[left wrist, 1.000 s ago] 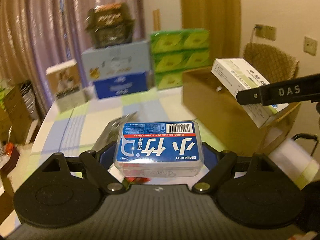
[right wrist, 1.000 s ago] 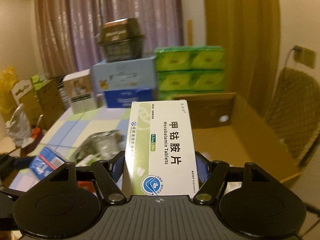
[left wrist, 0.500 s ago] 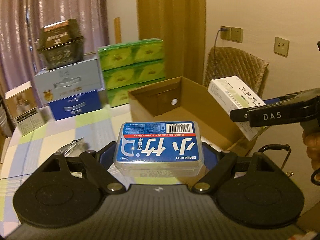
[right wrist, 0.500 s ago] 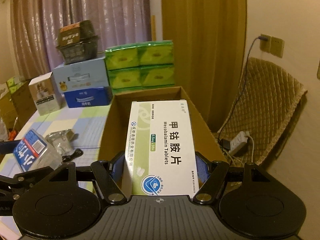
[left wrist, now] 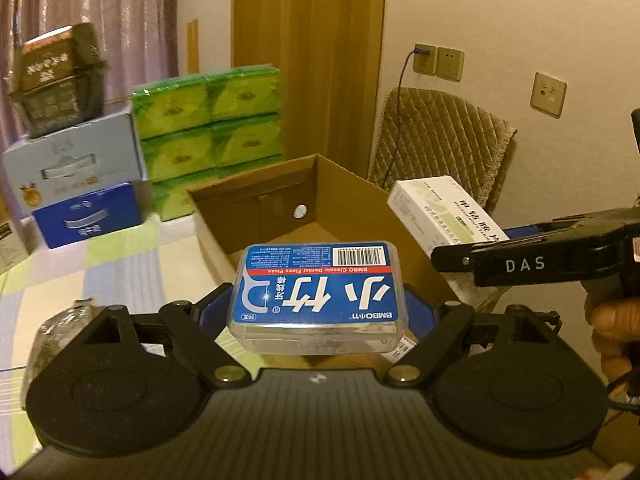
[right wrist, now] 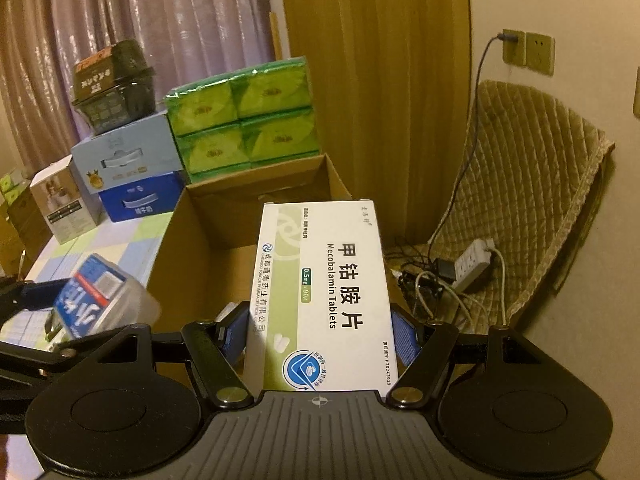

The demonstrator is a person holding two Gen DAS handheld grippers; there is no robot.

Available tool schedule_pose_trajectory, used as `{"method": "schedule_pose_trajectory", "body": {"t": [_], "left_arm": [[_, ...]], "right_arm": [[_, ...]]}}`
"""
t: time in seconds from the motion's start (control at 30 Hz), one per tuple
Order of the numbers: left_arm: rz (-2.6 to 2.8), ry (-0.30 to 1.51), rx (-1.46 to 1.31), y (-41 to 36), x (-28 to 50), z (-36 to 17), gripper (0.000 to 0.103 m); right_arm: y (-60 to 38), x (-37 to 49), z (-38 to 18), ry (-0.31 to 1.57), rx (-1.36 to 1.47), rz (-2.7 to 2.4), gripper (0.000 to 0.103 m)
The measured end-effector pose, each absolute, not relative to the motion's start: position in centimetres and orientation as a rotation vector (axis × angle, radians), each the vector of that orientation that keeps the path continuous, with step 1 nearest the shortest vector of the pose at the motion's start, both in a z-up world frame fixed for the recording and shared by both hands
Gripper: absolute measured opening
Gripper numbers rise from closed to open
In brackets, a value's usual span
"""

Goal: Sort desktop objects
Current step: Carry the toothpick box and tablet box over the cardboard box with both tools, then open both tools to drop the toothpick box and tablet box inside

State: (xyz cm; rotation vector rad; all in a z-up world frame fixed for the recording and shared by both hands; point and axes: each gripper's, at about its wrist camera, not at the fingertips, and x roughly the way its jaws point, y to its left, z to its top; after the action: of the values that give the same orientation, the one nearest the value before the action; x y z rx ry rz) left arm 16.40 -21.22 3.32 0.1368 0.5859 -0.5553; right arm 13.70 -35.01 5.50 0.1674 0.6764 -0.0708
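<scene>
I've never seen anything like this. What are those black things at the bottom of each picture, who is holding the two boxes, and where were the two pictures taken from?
No robot here: a person holds a hand-held two-finger gripper in each hand, each with a camera looking forward along its fingers. The black shapes are the grippers' own bodies. The left gripper is shut on a clear plastic floss-pick case with a blue label. The right gripper is shut on a white and green tablet box. Both hang by an open brown cardboard box on a table with a checked cloth. The left view also catches the right gripper and the hand holding it.
</scene>
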Motion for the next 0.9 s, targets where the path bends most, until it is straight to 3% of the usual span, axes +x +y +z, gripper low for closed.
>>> {"method": "schedule_pose_trajectory", "body": {"t": [0.9], "left_arm": [[-0.611, 0.654, 0.162, -23.7, 18.4, 0.4, 0.087]], "right_arm": [[-36.2, 14.7, 4.2, 0.686, 0.188, -0.084, 0.068]]}}
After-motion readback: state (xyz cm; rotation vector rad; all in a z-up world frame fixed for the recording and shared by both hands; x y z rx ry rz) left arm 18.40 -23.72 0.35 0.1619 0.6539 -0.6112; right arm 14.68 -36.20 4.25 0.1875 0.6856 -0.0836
